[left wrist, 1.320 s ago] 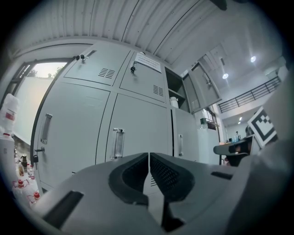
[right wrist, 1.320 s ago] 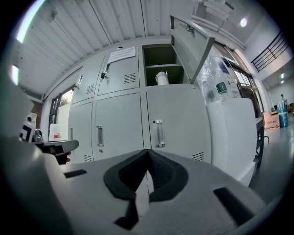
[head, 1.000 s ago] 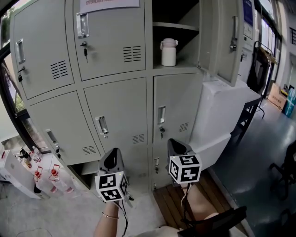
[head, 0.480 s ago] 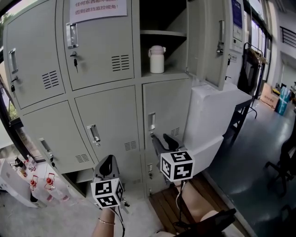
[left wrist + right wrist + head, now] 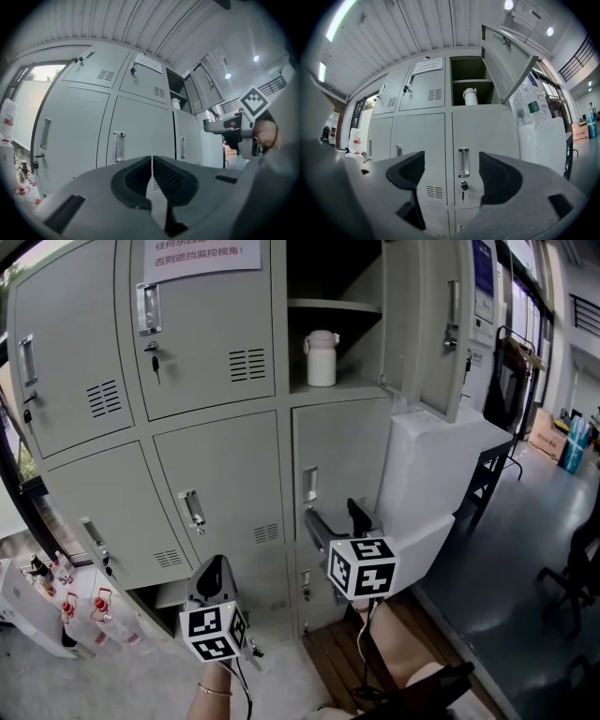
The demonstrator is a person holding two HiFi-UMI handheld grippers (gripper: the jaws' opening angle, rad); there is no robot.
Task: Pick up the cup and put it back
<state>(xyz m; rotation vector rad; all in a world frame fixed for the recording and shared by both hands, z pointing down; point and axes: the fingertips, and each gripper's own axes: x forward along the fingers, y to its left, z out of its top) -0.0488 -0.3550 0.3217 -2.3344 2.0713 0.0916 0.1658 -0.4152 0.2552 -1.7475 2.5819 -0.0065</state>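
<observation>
Up in the open compartment of the grey sheet-metal locker (image 5: 225,460) stands the smooth white cylindrical cup (image 5: 322,358) (domed lid on). The right gripper (image 5: 336,518) has just been opening its dark ribbed jaws, wide and empty; the left gripper (image 5: 214,570) is closed on nothing.

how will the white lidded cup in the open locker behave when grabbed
The white lidded cup looks rigid, so it likely won't deform. Tall and narrow on the grey locker shelf, it could tip if nudged sideways. Its smooth wall may slip.
</observation>
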